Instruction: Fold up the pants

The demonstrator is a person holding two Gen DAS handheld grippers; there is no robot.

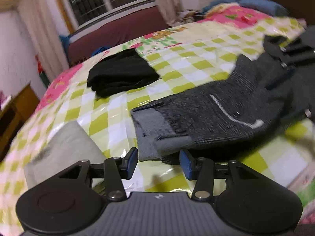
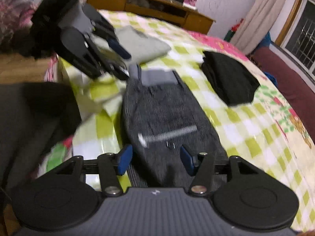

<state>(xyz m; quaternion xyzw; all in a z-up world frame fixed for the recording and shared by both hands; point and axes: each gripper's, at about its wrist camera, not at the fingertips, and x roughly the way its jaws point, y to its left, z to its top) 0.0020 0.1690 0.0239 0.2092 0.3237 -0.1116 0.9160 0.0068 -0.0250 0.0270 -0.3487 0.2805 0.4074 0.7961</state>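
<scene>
Dark grey pants (image 1: 216, 106), white stripe; black folded garment (image 1: 122, 72); green-white checked cover (image 1: 177, 63).

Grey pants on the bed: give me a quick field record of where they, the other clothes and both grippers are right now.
surface: checked bedspread
grey pants: laid lengthwise between the two grippers, partly folded
left gripper: open, at the lighter waistband end, fingers either side of the edge
right gripper: open, at the opposite end, fabric between fingers
black folded garment: apart from the pants
light grey folded garment: beside the left gripper
image: motion-blurred
</scene>
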